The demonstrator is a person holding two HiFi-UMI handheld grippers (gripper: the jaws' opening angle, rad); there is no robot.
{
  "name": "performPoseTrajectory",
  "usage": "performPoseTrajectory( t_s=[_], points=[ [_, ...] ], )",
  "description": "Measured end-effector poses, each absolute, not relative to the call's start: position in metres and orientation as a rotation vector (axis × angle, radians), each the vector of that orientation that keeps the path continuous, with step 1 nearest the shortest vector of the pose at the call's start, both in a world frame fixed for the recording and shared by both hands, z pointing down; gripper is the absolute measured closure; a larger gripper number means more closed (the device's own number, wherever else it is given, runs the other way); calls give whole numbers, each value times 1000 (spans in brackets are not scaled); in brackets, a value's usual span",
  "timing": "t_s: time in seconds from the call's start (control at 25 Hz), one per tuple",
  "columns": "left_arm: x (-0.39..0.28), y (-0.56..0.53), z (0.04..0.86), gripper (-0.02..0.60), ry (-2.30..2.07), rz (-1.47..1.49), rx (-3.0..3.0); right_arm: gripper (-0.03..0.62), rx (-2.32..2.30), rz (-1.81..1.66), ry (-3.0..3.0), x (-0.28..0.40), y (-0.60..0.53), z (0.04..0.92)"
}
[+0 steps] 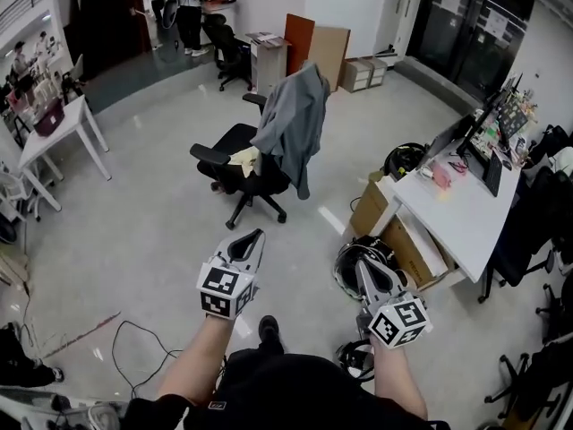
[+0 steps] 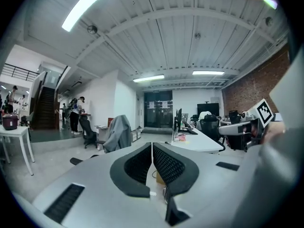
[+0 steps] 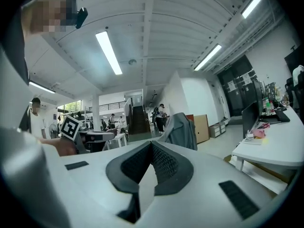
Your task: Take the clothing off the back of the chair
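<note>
A grey jacket [image 1: 294, 124] hangs over the back of a black office chair [image 1: 240, 167] that stands on the floor well ahead of me. The jacket [image 2: 118, 133] shows small at the left in the left gripper view, and the same jacket [image 3: 183, 130] appears just right of the jaws in the right gripper view. My left gripper [image 1: 257, 236] is shut and holds nothing, low in the head view. My right gripper [image 1: 362, 264] is also shut and holds nothing. Both grippers are far short of the chair.
A white desk [image 1: 466, 209] with monitors stands at the right, with cardboard boxes [image 1: 394, 231] under it and a helmet [image 1: 363, 260] on the floor beside them. A white table [image 1: 58, 133] stands at the left. People stand at the far back. A cable [image 1: 134, 348] lies on the floor.
</note>
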State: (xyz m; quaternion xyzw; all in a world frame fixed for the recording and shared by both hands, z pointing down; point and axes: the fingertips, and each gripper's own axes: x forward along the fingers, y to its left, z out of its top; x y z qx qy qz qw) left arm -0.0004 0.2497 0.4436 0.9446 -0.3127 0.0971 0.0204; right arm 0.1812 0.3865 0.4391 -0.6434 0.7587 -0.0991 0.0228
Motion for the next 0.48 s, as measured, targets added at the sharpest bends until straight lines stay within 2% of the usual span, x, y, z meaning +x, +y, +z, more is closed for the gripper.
performPoseTrajectory(
  t_s=[0.28, 0.48],
  points=[
    [10, 159, 482, 571, -958, 359, 2848, 579, -1955, -492, 2423, 175, 293, 484],
    [13, 103, 479, 571, -923, 335, 2848, 579, -1949, -502, 2460, 168, 227, 474]
  ],
)
